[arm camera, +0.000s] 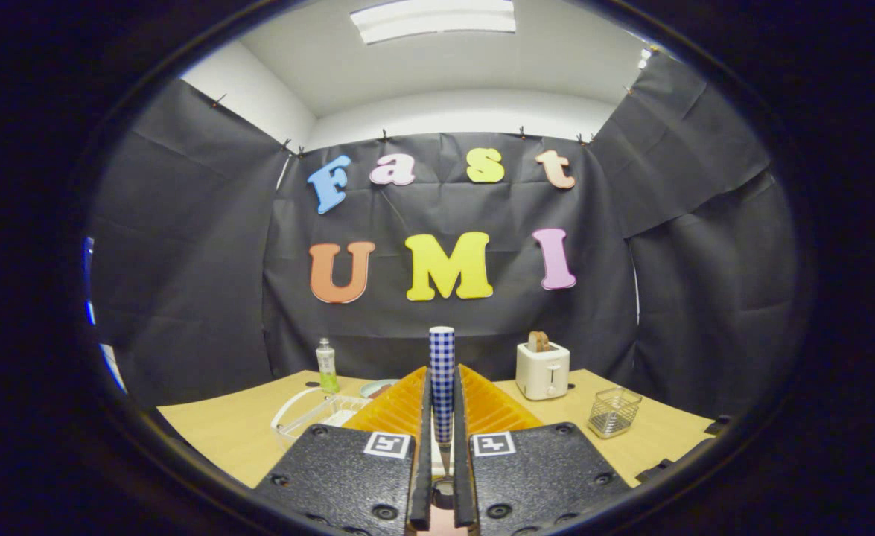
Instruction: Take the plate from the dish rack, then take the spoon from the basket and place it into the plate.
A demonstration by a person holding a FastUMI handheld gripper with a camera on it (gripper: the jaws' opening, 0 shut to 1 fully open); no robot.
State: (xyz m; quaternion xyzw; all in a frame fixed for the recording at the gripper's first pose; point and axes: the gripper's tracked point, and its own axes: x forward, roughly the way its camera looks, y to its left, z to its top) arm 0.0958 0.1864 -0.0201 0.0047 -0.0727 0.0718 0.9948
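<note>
A: Spoon first. Where is it?

B: Spoon (441, 383), blue-and-white checked handle, stands upright low in the centre of the frame, clamped between the two fingers of the gripper (441, 439). Both fingers pressed on it, bowl end down near the gripper body.

A: So it's out of the basket?

B: Judged so. The wire basket (613, 411) sits lower right on the tabletop (228, 428), well apart from the fingers, and looks empty.

A: Plate?

B: A pale round rim (377, 387) shows just left of the fingers, behind the white dish rack (310, 413); probably the plate, mostly hidden, can't say for sure that it's out of the rack.

A: Left to do?

B: Carry the spoon over and set it in the plate. Beyond: green bottle (326, 365) at left, white toaster (542, 368) at right.
</note>
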